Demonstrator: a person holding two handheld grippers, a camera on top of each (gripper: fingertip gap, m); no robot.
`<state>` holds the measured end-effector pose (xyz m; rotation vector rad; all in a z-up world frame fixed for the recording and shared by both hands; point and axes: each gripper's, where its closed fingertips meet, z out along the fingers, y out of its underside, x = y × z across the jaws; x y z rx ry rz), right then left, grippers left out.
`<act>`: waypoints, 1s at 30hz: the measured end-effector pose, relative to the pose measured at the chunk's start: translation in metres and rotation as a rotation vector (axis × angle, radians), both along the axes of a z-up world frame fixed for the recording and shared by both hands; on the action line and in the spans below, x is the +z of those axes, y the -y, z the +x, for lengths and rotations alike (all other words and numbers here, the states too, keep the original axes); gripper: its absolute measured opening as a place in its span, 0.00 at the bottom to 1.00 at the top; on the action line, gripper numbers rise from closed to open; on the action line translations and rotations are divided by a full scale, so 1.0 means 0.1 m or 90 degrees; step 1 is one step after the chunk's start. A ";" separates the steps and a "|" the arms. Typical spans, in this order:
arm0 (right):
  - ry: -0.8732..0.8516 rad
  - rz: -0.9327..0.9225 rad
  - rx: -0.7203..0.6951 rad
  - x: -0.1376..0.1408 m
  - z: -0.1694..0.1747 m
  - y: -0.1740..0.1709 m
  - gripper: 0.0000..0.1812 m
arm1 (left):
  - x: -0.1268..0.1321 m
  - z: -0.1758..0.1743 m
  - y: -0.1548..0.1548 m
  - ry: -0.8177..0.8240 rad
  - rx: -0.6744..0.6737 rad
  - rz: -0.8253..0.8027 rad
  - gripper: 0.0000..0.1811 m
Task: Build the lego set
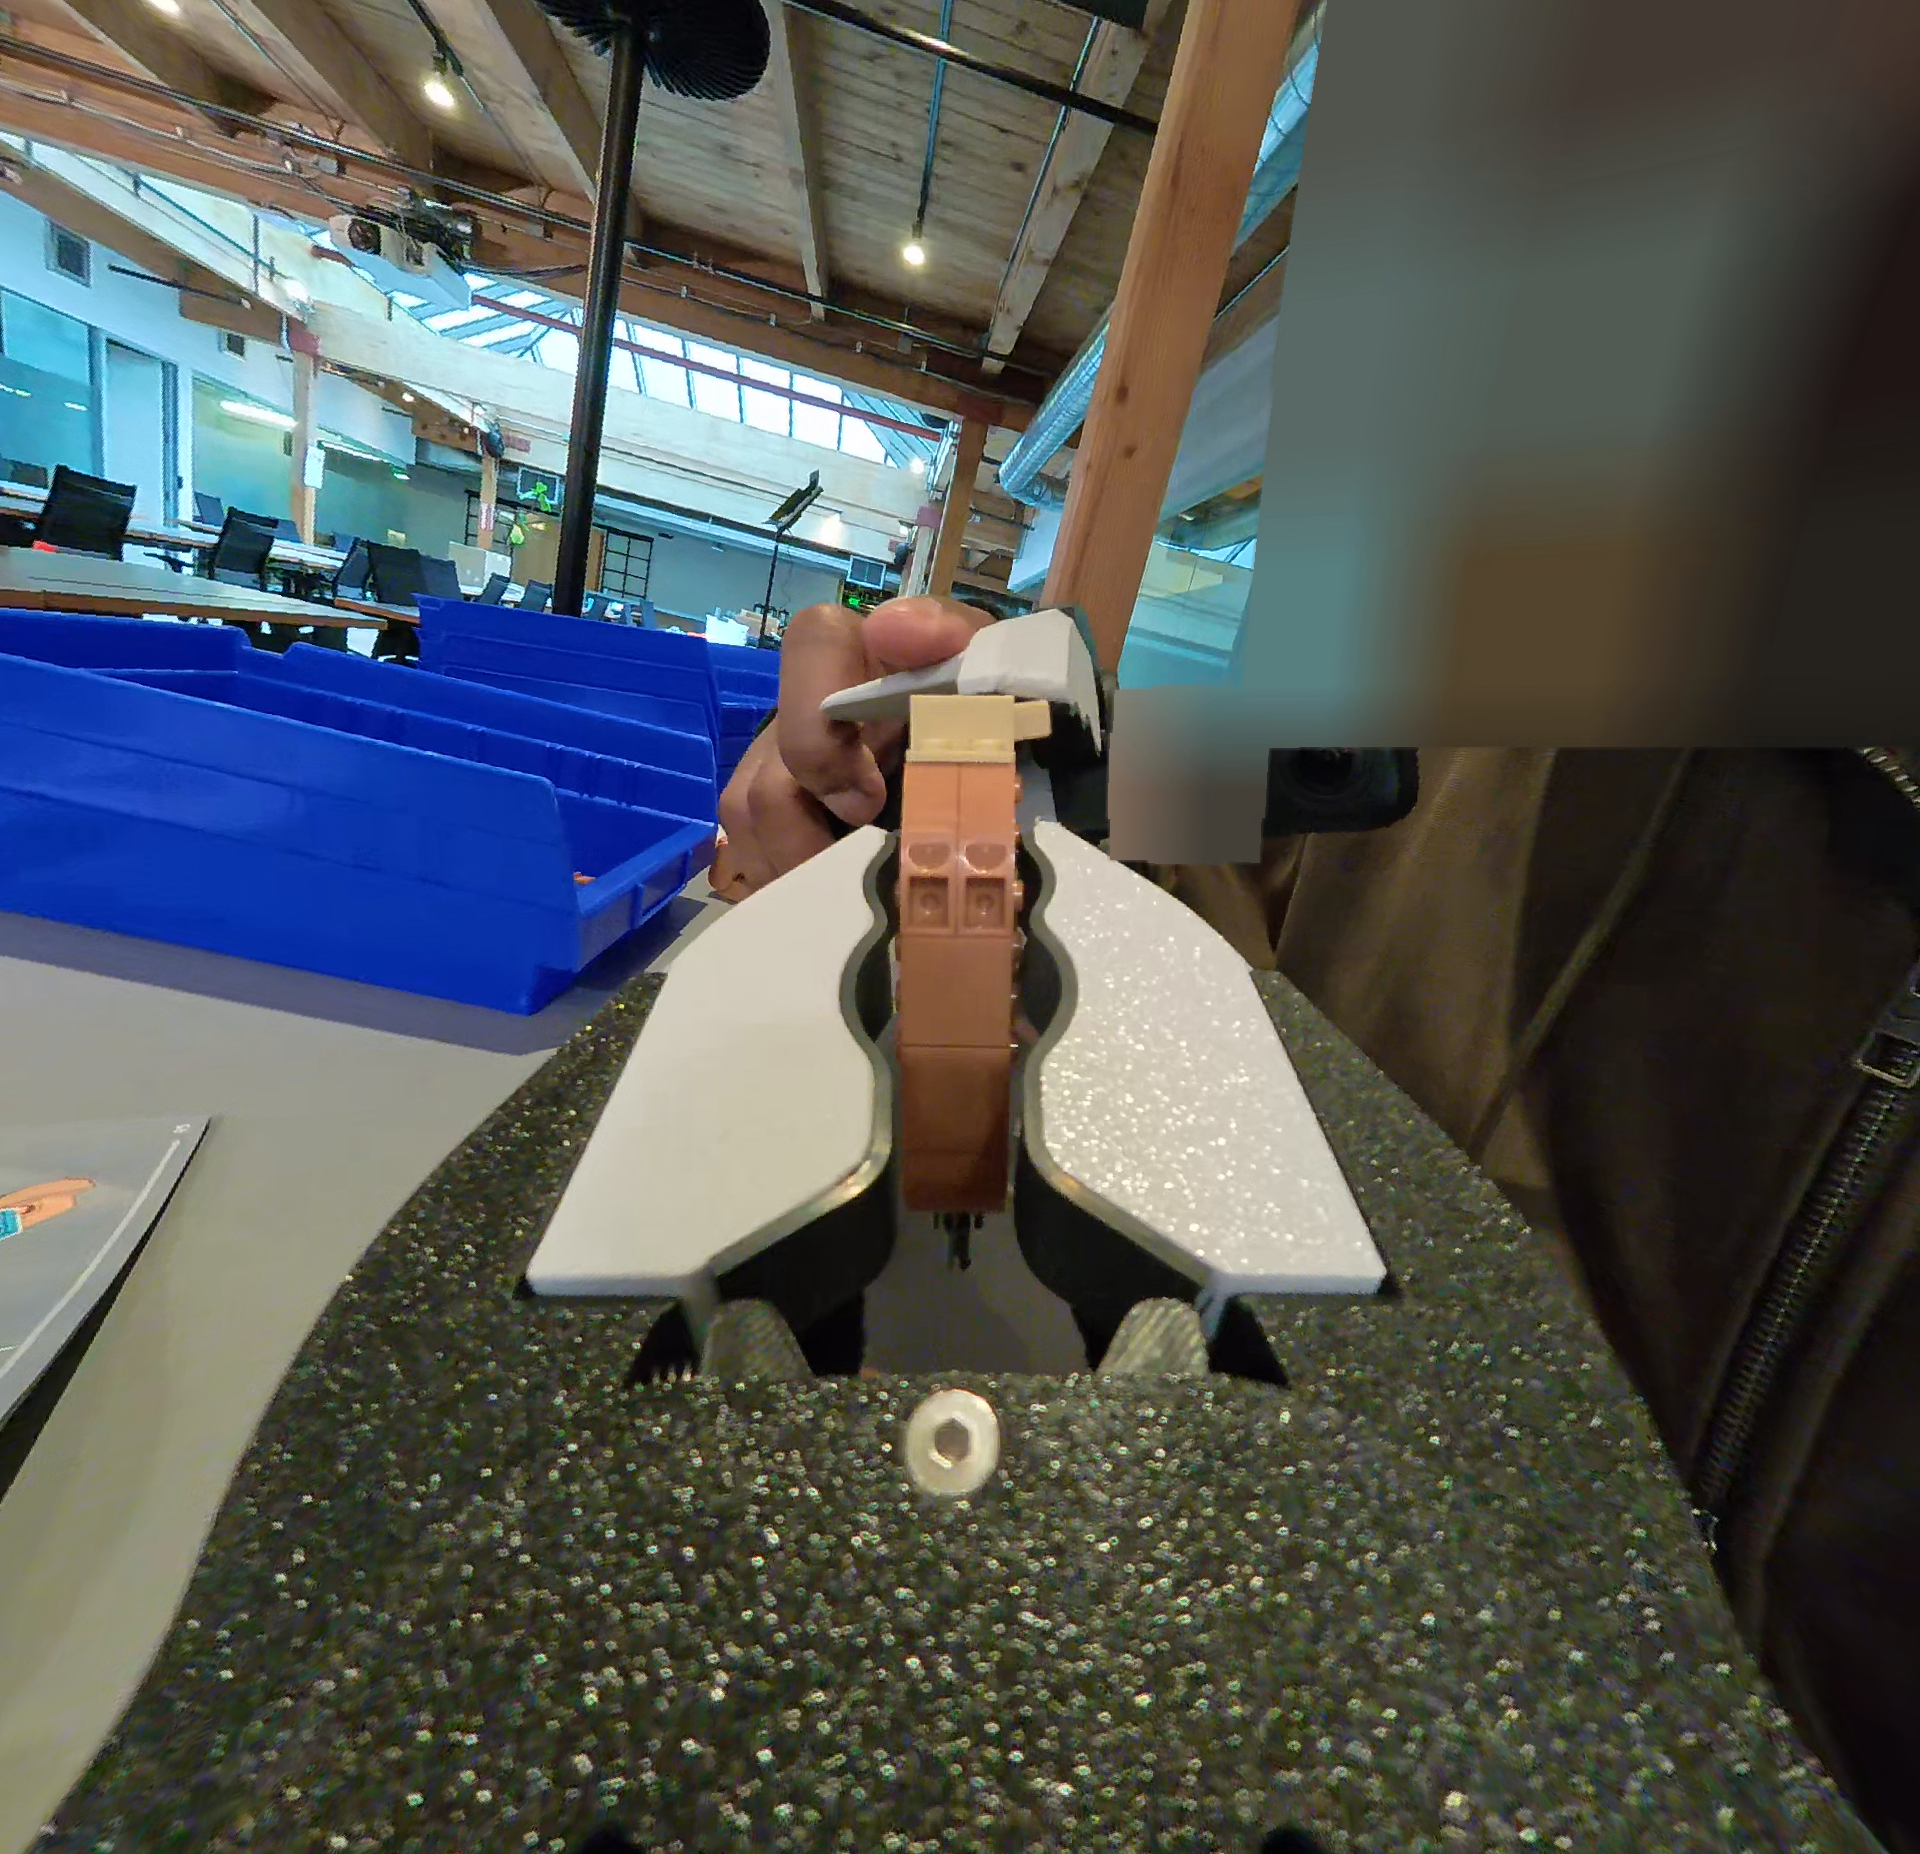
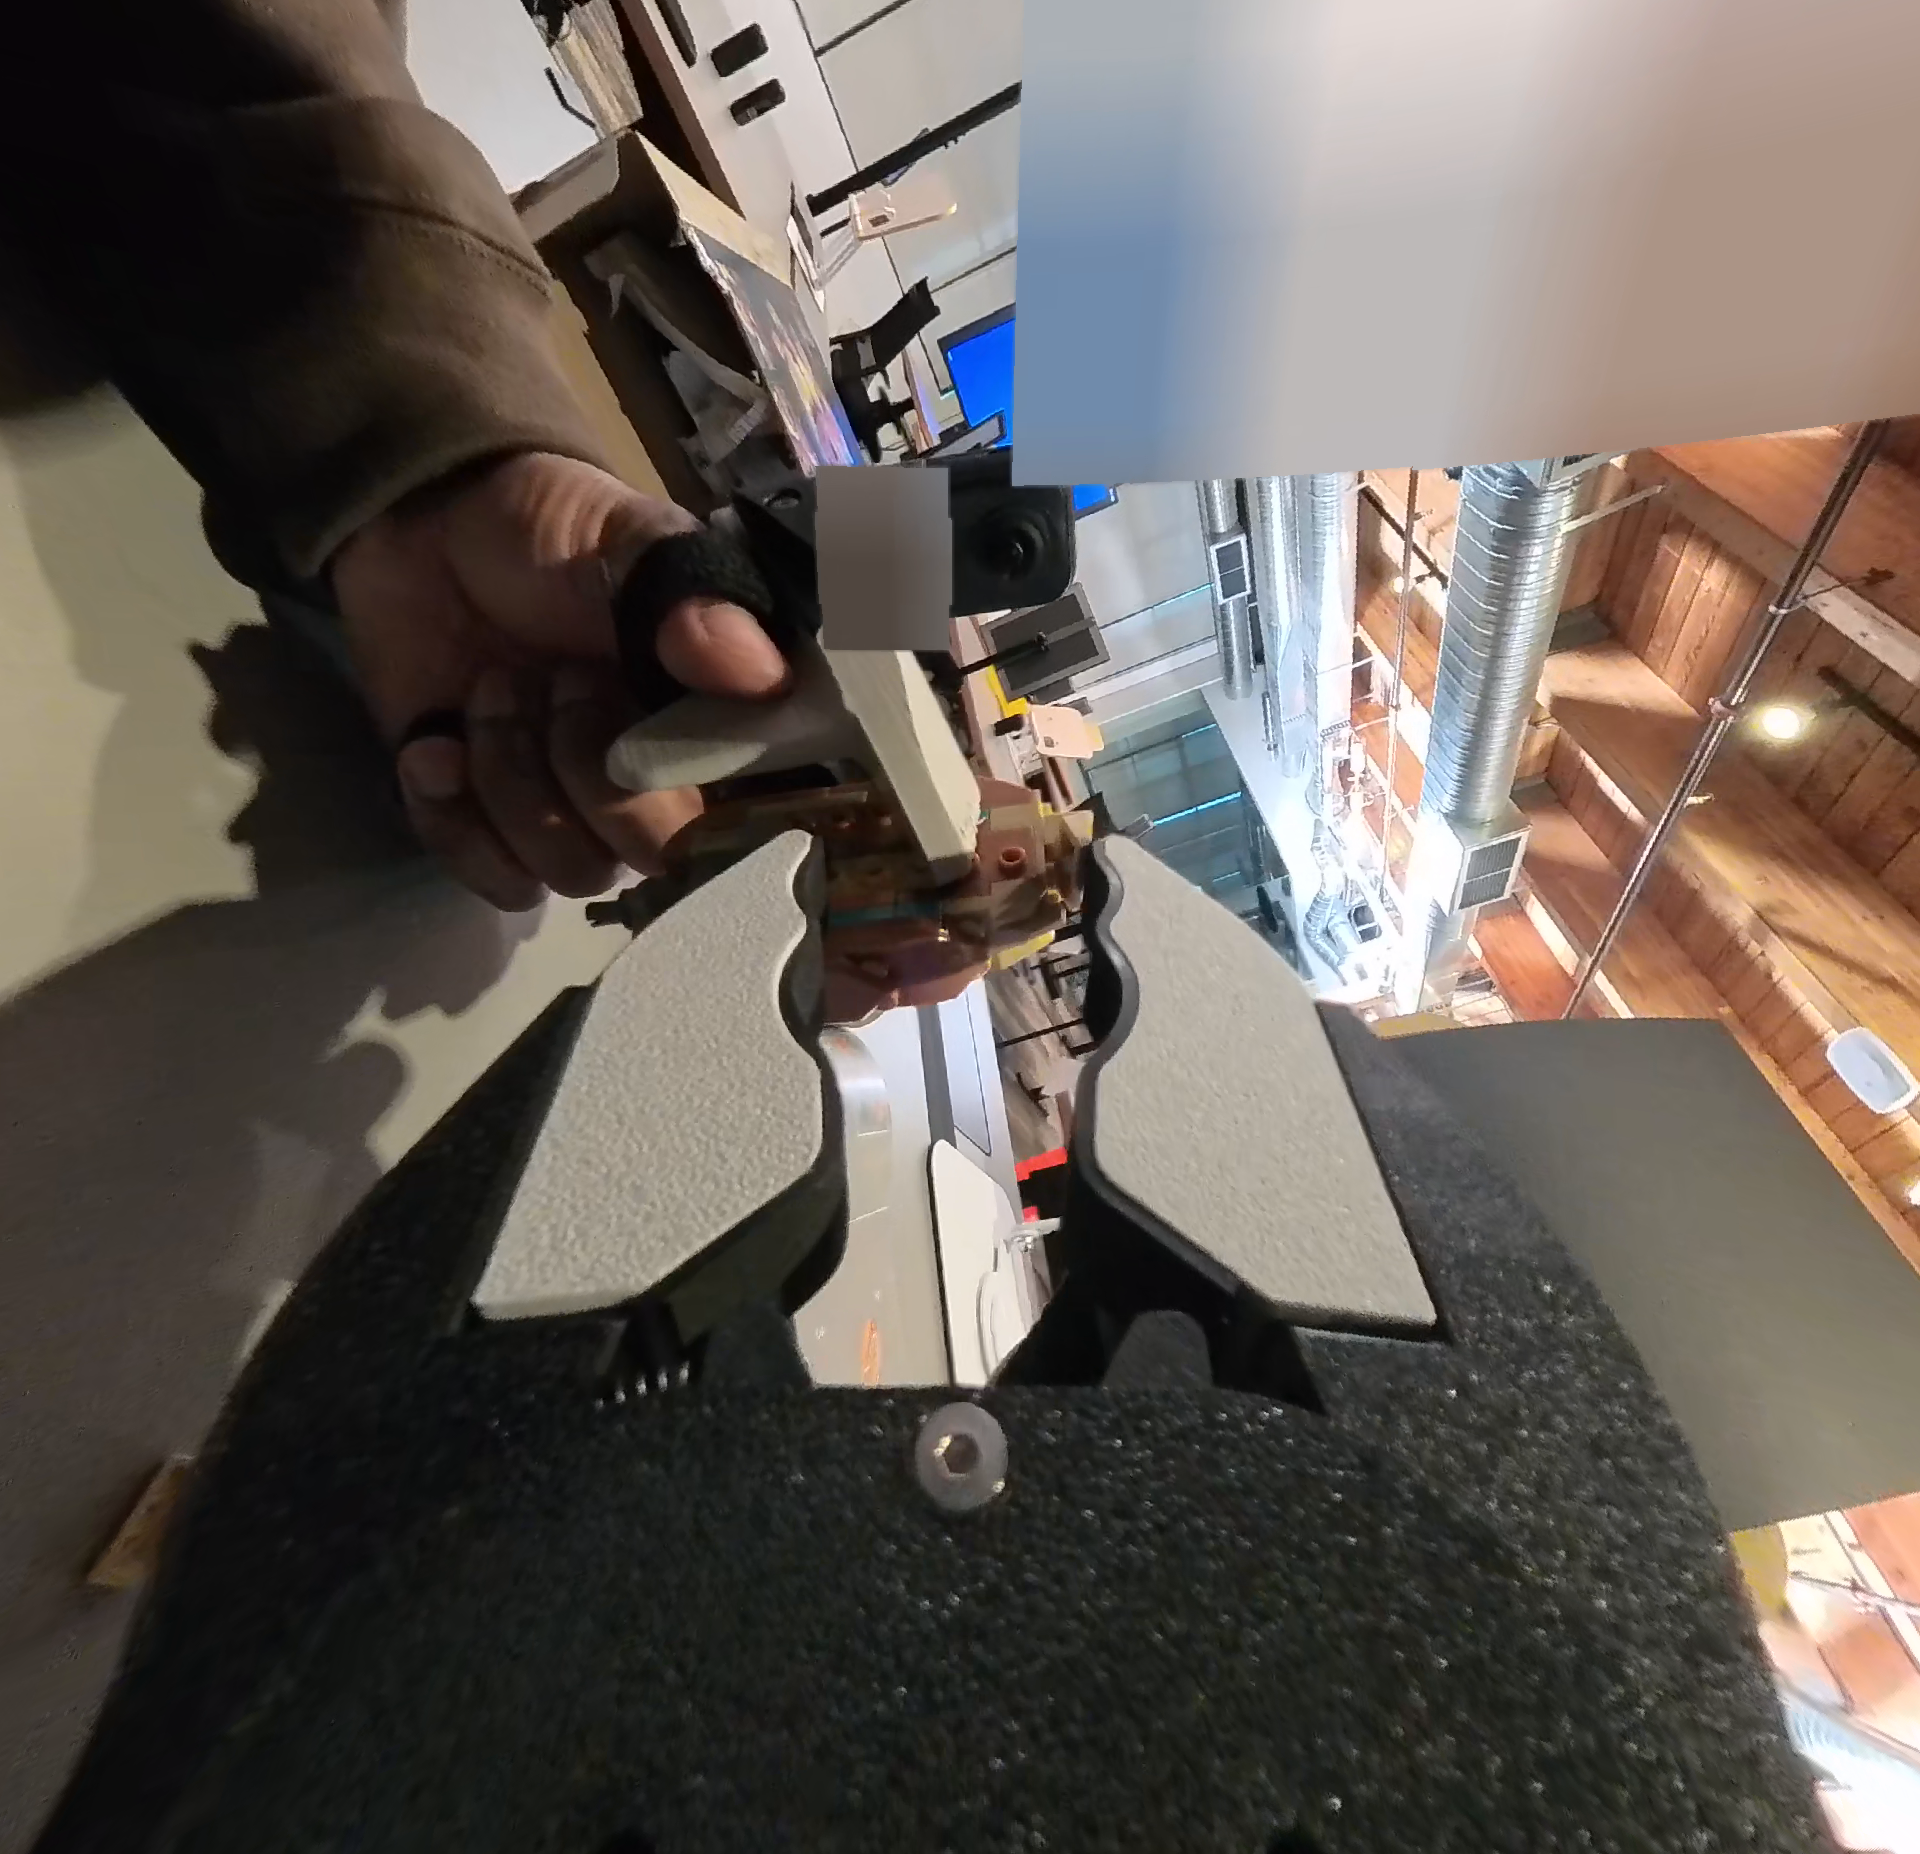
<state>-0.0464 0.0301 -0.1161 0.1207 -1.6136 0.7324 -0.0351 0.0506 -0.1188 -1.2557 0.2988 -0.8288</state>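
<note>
Clearly light, stiff and easily popped apart, the brown brick model [image 1: 954, 983] sits clamped in the left claw [image 1: 956, 869] above the tabletop [image 1: 260, 1056], best gripped along its flat sides, while the right claw [image 2: 951, 869] gapes wide around its far end.

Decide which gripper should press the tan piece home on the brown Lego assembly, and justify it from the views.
Right. The left gripper is shut on the brown assembly, acting as the vise. The right gripper is open, its fingers either side of the assembly's end, where the tan piece sits.
</note>
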 end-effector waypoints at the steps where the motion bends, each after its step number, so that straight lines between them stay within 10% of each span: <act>1: 0.003 -0.003 -0.001 0.00 0.00 0.00 0.26 | 0.00 0.00 0.00 0.001 0.000 0.000 0.12; 30: 0.063 -0.035 -0.033 -0.03 -0.03 -0.05 0.28 | 0.00 -0.06 -0.02 0.016 0.013 -0.007 0.12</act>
